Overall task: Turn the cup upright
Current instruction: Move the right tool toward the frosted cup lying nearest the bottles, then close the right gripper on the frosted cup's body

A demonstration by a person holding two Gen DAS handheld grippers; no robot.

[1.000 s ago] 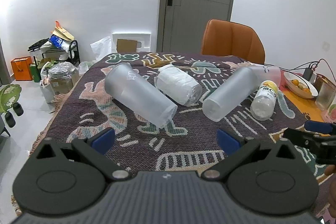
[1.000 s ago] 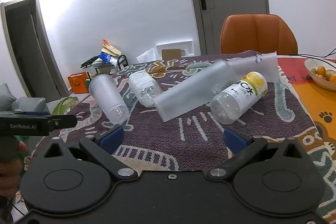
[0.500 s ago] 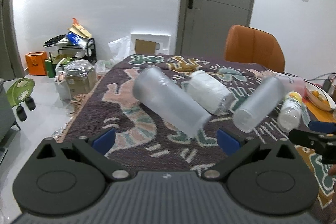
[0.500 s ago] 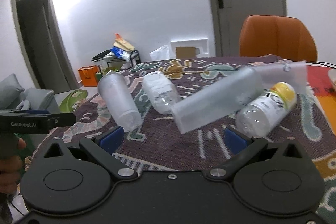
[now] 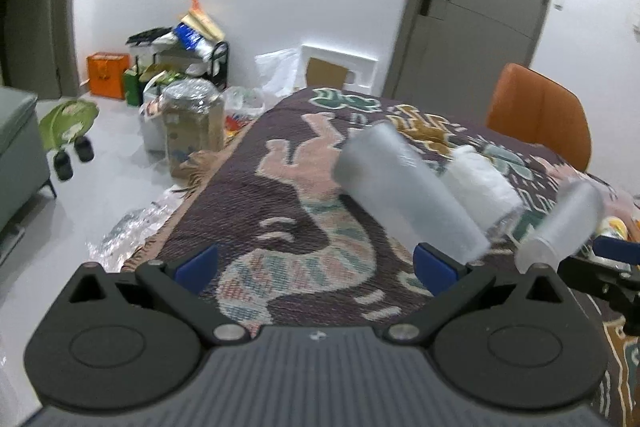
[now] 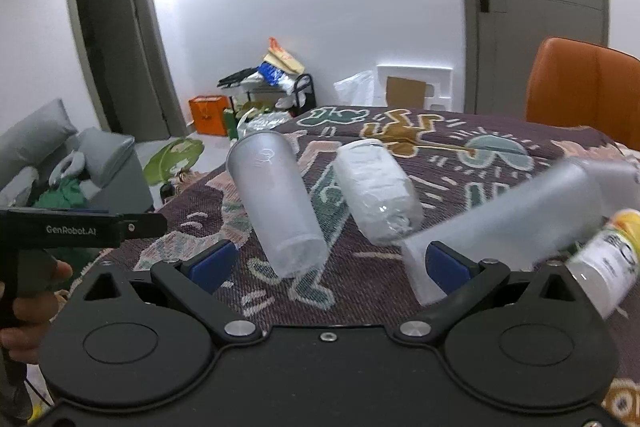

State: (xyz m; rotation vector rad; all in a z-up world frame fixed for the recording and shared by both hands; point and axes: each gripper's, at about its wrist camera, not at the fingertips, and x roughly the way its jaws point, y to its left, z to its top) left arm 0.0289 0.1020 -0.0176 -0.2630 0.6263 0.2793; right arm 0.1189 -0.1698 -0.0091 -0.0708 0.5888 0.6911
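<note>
Left wrist view smeared by motion; frosted cup [image 5: 408, 199] lying on the patterned cloth [image 5: 288, 227] has soft outlines, rim and base not resolvable; second frosted cup [image 5: 560, 227] further right equally blurred, its near end partly behind the left gripper [image 5: 316, 263] housing; yellow-capped bottle [image 5: 616, 227] almost wholly hidden behind that cup at the right edge. Right gripper [image 5: 616, 255] cut by the right frame edge; finger spacing not readable there. Right wrist view: second frosted cup [image 6: 504, 227] blurred, near end behind the right-hand blue pad [image 6: 446, 265]; bottle [image 6: 608, 263] cut by the right edge, label text unreadable; orange chair [image 6: 580, 87] cropped right.
</note>
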